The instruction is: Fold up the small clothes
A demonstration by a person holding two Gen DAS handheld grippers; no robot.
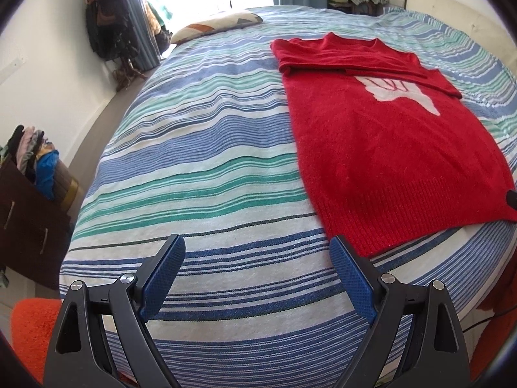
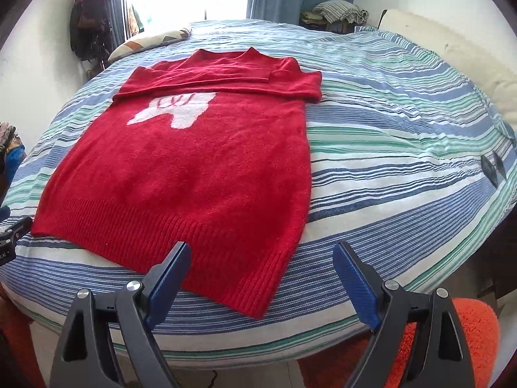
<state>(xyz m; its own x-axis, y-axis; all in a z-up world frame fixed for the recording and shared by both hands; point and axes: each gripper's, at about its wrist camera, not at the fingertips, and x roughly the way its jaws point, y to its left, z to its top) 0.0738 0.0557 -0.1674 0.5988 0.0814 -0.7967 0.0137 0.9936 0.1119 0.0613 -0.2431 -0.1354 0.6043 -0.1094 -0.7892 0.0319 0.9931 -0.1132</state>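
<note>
Red knit sweater [image 2: 181, 174] flat on striped bed [image 2: 404, 174], sleeves folded in. Left gripper [image 1: 257, 258], right gripper [image 2: 261, 265] wide open, empty. Next probably: grab hem, fold toward collar.

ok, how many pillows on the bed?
1. The patterned pillow lies at the far left corner of the bed, near the window, beyond the red sweater. Others may sit out of frame.

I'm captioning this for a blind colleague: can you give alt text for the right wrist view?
A red sweater with a white motif lies flat on a striped bedspread, sleeves folded across its chest. The right tongs hang open above its near ribbed hem, holding nothing.
</note>
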